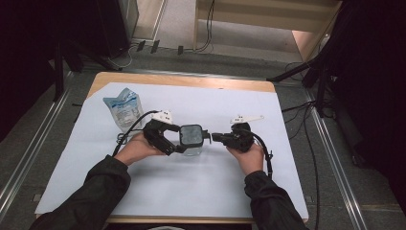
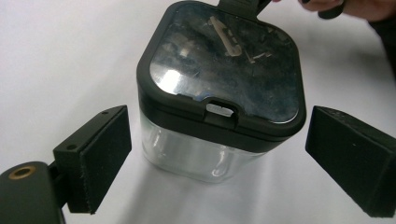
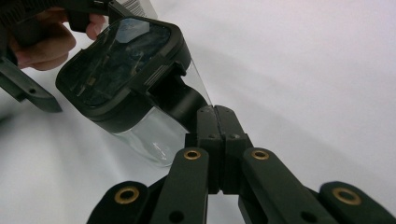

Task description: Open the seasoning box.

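Note:
A clear square container with a black lid (image 1: 192, 135) stands on the white sheet at mid-table. My left gripper (image 1: 180, 142) is open around it. In the left gripper view its two pads (image 2: 100, 154) flank the container (image 2: 219, 88) with a gap on each side. My right gripper (image 1: 213, 137) comes in from the right. In the right gripper view its jaws (image 3: 216, 115) are closed together on a black tab (image 3: 180, 95) that sticks out from the lid's edge, and the container (image 3: 126, 70) appears tilted there.
A light blue and white pouch (image 1: 123, 109) lies at the back left of the white sheet (image 1: 201, 187), which covers most of the wooden table (image 1: 191, 80). Cables trail from both grippers. Dark stands and floor cables surround the table.

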### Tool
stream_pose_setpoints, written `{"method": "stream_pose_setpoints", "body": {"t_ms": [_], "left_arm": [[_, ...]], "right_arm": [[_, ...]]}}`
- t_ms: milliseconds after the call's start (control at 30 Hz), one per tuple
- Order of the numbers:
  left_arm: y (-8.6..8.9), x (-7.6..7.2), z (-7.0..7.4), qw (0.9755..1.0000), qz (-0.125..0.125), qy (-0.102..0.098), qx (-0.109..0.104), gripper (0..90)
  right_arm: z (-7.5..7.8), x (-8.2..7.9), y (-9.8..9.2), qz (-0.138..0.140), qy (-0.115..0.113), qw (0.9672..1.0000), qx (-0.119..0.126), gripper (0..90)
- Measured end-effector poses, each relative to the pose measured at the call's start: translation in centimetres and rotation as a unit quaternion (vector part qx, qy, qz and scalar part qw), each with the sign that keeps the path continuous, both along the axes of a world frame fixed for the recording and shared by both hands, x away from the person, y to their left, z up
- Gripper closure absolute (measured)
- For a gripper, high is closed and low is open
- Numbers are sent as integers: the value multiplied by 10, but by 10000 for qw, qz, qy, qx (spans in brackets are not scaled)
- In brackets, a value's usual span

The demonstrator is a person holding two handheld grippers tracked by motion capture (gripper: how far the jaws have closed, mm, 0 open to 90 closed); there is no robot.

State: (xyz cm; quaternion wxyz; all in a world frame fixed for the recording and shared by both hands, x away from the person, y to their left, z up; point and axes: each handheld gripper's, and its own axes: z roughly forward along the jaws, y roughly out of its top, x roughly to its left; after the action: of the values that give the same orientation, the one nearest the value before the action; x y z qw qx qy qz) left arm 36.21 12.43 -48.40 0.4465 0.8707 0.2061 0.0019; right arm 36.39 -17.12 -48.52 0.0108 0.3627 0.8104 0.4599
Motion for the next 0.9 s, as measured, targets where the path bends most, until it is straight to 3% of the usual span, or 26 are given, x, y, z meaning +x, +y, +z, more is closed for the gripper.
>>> {"method": "stream_pose_setpoints", "body": {"t_ms": [333,400,500,900], "left_arm": [[-7,5,-7,10000,27,18,20,132],[-8,3,-6,9999,54,-88,59,133],[-8,3,-6,9999,34,-90,83,136],[-9,-2,2,9996,73,-129,243,155]], "right_arm": [[-2,0,3,-31,83,10000,25,900],[-1,0,3,-31,70,10000,-23,900],[-1,-2,5,-29,-48,10000,-81,900],[1,-3,5,-19,-143,9998,-143,900]]}}
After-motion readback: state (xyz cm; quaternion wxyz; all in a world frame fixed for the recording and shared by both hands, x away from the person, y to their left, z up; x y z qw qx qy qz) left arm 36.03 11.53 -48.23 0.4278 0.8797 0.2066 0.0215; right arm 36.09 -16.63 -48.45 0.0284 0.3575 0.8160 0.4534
